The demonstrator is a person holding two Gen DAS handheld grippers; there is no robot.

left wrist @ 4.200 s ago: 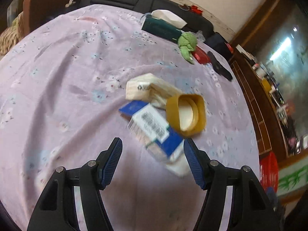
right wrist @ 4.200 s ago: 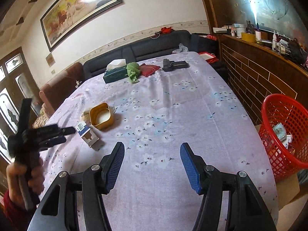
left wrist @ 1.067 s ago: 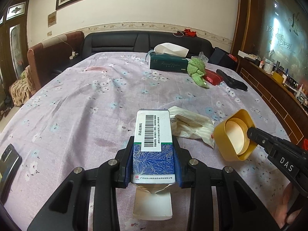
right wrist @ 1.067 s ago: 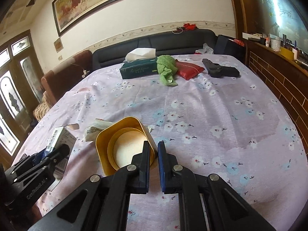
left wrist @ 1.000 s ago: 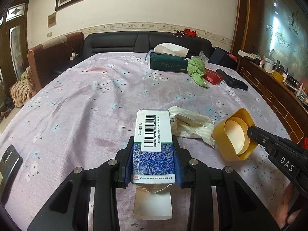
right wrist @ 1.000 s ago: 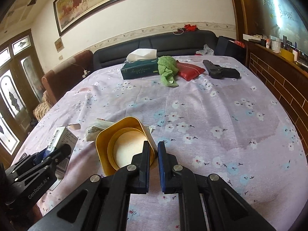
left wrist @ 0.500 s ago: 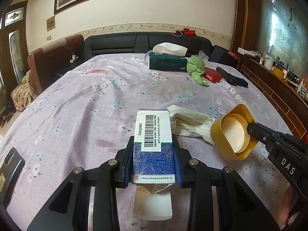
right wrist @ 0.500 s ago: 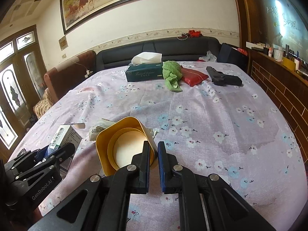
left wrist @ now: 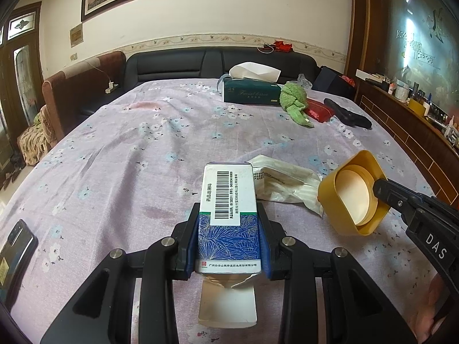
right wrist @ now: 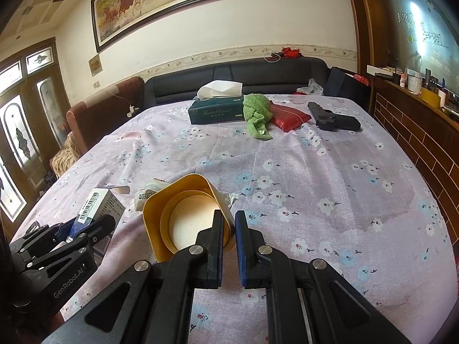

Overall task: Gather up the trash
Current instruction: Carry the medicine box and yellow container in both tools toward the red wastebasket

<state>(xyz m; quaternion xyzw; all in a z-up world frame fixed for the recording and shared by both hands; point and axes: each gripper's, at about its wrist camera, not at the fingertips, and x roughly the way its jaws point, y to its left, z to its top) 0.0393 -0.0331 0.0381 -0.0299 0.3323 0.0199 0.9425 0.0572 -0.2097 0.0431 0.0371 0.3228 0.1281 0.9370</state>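
My left gripper (left wrist: pixel 229 226) is shut on a blue and white medicine box (left wrist: pixel 228 215) with a barcode label, lifted over the purple flowered tablecloth (left wrist: pixel 129 149). The box's open flap hangs below the fingers. My right gripper (right wrist: pixel 228 223) is shut on the wall of a yellow square cup (right wrist: pixel 183 215), which lies tilted with its pale inside facing the camera. In the left wrist view the yellow cup (left wrist: pixel 351 195) sits at the right, with the right gripper's finger over its rim. A crumpled white wrapper (left wrist: pixel 284 182) lies on the cloth between box and cup.
At the far end stand a green tissue box (right wrist: pixel 216 110), a green cloth (right wrist: pixel 258 114), a red pouch (right wrist: pixel 289 117) and a black toy pistol (right wrist: pixel 332 120). A dark phone (left wrist: pixel 14 246) lies at the left table edge. A black sofa (left wrist: pixel 218 63) stands behind the table.
Since four seconds ago both grippers went from open to shut, the left on the medicine box, the right on the yellow cup. Over the last second the views tilted up slightly; the grips held.
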